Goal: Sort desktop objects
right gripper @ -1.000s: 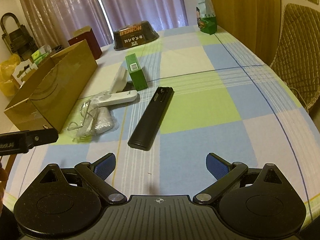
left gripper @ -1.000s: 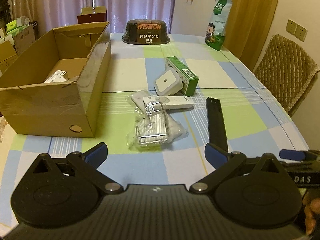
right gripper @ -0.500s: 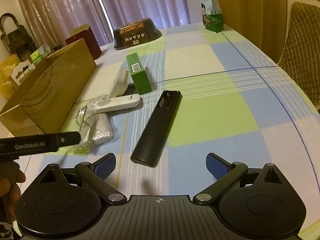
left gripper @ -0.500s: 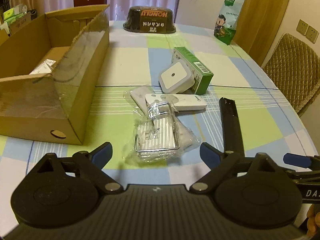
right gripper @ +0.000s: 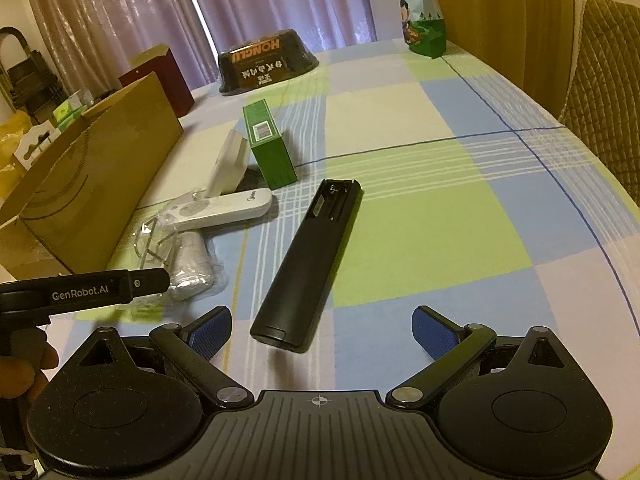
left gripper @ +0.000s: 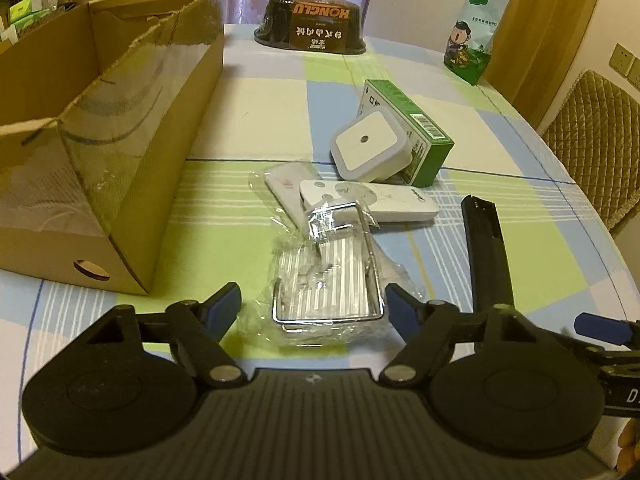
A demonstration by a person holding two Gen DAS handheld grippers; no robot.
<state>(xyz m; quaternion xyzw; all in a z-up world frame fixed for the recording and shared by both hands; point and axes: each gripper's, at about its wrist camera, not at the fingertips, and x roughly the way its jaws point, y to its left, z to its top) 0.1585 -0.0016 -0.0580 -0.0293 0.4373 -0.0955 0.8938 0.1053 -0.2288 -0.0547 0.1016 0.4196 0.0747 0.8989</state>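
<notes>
Right now my left tongs (left gripper: 314,304) gape, the bagged wire rack (left gripper: 326,280) lying between their tips. My right tongs (right gripper: 322,330) gape too, the black remote (right gripper: 310,256) just ahead.

Each tool (right gripper: 322,330) is black with ribbed body, silver pivot screws, blue finger pads (right gripper: 430,330), "GenRobot.AI" lettering

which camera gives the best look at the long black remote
The right wrist view: the black remote lies whole and unobstructed ahead of the open right gripper. In the left wrist view its near end is hidden behind the left gripper's finger.
</notes>
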